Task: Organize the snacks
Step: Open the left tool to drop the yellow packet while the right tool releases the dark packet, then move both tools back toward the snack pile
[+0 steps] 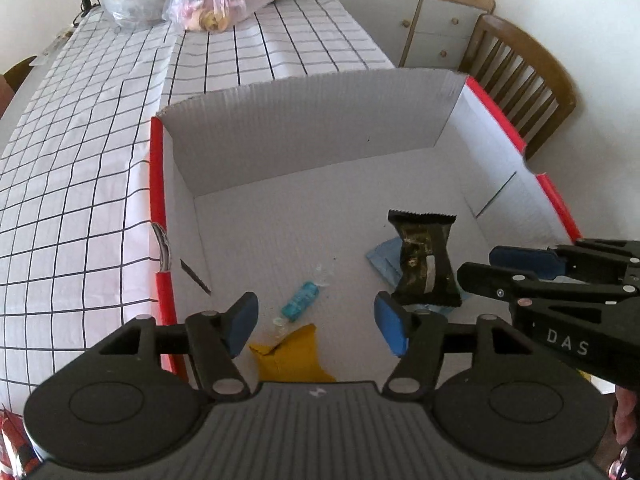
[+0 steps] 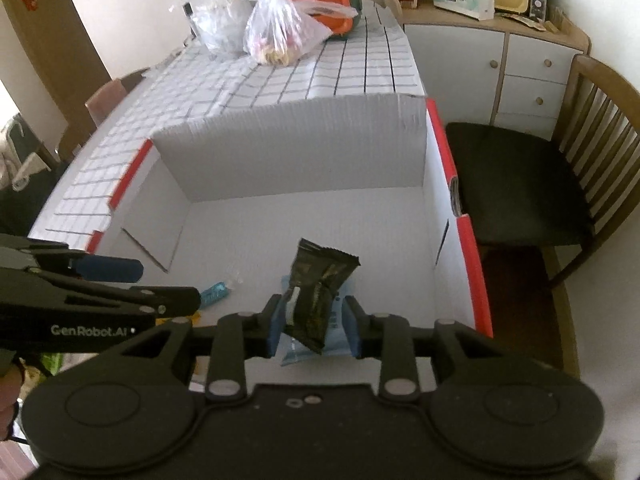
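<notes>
A white cardboard box (image 1: 304,120) with red rims (image 2: 464,240) stands on the checked tablecloth. Inside lie a small teal wrapped candy (image 1: 299,301), a yellow packet (image 1: 294,358) and a light blue packet (image 1: 384,260). A black snack packet (image 2: 318,292) sits between the pads of my right gripper (image 2: 314,326), over the blue packet (image 2: 308,344); the jaws are partly open around it and contact is unclear. My left gripper (image 1: 316,324) is open and empty, low over the box floor above the candy and yellow packet. The black packet also shows in the left wrist view (image 1: 424,260).
Plastic bags (image 2: 280,36) and an orange-green container (image 2: 332,4) sit at the table's far end. A wooden chair (image 2: 560,168) with a dark seat stands right of the box. A cabinet (image 2: 500,64) with clutter is behind it.
</notes>
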`<state>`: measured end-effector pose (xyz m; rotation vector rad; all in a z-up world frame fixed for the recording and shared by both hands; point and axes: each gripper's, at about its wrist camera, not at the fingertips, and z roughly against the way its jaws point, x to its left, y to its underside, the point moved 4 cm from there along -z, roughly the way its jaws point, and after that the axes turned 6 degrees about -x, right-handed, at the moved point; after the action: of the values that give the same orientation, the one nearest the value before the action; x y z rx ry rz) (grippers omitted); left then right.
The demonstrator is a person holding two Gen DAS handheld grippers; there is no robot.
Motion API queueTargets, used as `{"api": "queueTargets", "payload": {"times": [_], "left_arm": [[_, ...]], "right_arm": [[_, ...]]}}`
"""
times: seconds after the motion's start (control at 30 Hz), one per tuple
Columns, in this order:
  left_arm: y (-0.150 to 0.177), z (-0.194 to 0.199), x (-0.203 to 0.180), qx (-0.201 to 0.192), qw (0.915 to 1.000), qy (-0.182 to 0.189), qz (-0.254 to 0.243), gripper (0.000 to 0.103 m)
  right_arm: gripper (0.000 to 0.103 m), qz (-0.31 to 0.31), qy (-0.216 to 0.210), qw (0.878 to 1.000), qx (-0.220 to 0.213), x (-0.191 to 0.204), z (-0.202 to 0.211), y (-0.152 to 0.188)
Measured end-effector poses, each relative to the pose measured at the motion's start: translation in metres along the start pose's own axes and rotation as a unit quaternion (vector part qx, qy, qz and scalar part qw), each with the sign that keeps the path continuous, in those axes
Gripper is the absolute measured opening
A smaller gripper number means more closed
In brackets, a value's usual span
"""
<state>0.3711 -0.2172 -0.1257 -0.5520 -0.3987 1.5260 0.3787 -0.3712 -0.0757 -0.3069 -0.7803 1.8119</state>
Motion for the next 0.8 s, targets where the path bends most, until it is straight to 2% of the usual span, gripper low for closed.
{"api": "queueTargets", "payload": {"times": [0.3,0.57,0.63,0.7,0.8], "left_arm": [[0.002,0.036,0.002,-0.041,0.9991,0.008,0.005,0.064],[0.009,0.077,0.007,-0.08,0.9966,0.018,0.002,0.064],[0.011,0.087,0.011,-0.09,0.9957,0.02,0.003,0.065],[0.014,0.098,0.015,-0.103,0.9945,0.02,0.007,0.07],[0.02,0.112,0.023,-0.116,0.9931,0.019,0.01,0.07]], "right_arm": [[0.039,-0.001,-0.027,0.999,-0.039,0.014,0.037,-0.005],[0.048,-0.002,-0.033,0.997,-0.074,0.03,0.066,-0.003],[0.051,-0.002,-0.034,0.996,-0.08,0.035,0.072,-0.002],[0.061,-0.002,-0.035,0.996,-0.088,0.04,0.078,0.0],[0.069,0.001,-0.038,0.995,-0.096,0.05,0.085,0.002]]}}
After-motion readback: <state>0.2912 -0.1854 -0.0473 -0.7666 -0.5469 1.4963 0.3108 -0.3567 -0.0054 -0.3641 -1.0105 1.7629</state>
